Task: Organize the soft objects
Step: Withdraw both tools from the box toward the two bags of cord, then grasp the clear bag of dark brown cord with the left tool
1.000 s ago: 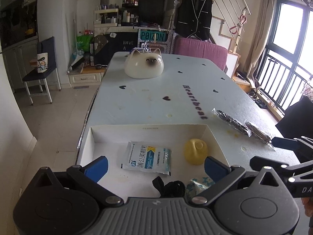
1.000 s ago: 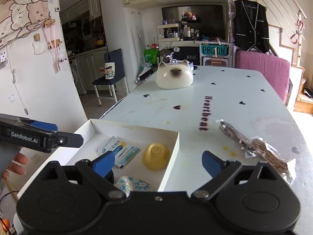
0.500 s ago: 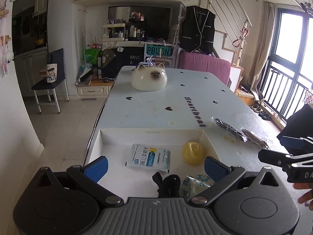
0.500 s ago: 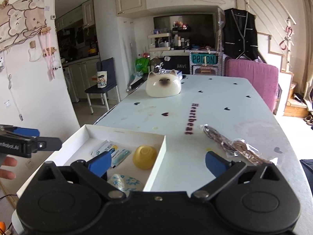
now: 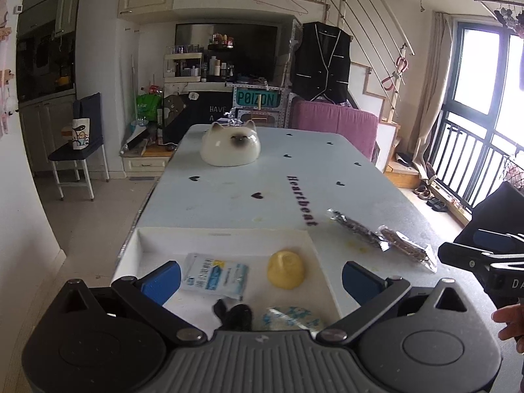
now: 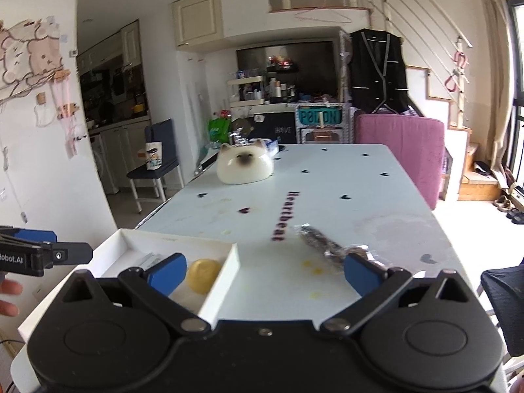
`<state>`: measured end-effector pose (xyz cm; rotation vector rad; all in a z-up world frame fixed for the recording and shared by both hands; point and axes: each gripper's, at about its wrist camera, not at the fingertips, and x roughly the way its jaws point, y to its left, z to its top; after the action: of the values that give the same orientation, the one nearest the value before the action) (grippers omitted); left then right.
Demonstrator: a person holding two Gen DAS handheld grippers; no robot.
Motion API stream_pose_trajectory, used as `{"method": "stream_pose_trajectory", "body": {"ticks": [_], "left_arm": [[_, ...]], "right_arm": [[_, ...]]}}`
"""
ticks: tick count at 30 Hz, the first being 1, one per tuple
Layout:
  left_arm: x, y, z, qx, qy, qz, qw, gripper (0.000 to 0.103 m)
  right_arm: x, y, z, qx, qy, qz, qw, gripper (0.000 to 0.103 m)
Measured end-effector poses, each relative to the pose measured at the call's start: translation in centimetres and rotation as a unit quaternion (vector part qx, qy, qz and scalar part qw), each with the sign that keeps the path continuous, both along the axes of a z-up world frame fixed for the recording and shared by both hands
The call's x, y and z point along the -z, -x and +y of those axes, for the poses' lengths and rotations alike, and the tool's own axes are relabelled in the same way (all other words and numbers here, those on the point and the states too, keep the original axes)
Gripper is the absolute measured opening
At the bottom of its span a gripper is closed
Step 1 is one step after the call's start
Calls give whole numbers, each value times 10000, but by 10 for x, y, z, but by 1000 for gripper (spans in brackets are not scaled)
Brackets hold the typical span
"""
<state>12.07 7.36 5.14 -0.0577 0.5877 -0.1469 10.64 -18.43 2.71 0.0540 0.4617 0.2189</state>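
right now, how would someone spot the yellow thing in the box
Look at the near end of the white table, where a shallow white box sits. The yellow lump lies by its right wall, right of the blue-and-white sachet. It is the only plain yellow, dome-shaped thing in there.

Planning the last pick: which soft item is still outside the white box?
The clear snack packets on the table, right of the white box. The yellow cup, blue-white sachet and others lie inside.
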Motion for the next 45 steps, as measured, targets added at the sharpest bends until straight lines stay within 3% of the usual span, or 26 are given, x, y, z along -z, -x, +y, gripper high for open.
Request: {"method": "stream_pose_trajectory", "body": {"ticks": [5, 16, 21, 23, 25, 27, 28, 31, 34, 37, 40, 43, 45], "left_arm": [[-1, -11, -35, 146, 241, -14, 9996, 103], [9, -44, -107, -18, 1339, -40, 9910, 102], [21, -76, -128, -43, 2129, 388, 9763, 84], [26, -91, -134, -106, 2324, 485, 9713, 79], [32, -107, -140, -157, 2499, 592, 9663, 74], [41, -124, -146, -161, 2718, 758, 9592, 58], [47, -133, -150, -163, 2822, 880, 9552, 55], [69, -157, -163, -235, 2966, 1318, 9456, 50], [92, -171, -172, -295, 2933, 1636, 9415, 48], [111, -180, -177, -355, 2850, 1693, 9428, 47], [119, -190, -180, -360, 2678, 1591, 9496, 38], [127, -199, -185, -361, 2563, 1561, 9532, 24], [133, -204, -187, -366, 2582, 1622, 9517, 6]], "right_arm": [[1, -9, -31, 110, 78, -46, 9999, 103], [24, -54, -101, 170, 199, 127, 9996, 100], [43, -78, -125, 130, 31, 391, 9991, 85], [51, -89, -131, 194, 5, 450, 9988, 76], [58, -98, -136, 277, -19, 491, 9984, 74], [64, -108, -141, 364, -94, 543, 9978, 70], [67, -113, -143, 394, -125, 569, 9975, 66], [76, -125, -146, 468, -175, 655, 9966, 64], [82, -135, -151, 489, -230, 713, 9960, 62], [87, -143, -154, 522, -264, 744, 9955, 62], [92, -150, -156, 576, -259, 802, 9948, 62], [98, -158, -158, 602, -279, 885, 9939, 62], [102, -164, -158, 651, -289, 958, 9929, 58]]}}
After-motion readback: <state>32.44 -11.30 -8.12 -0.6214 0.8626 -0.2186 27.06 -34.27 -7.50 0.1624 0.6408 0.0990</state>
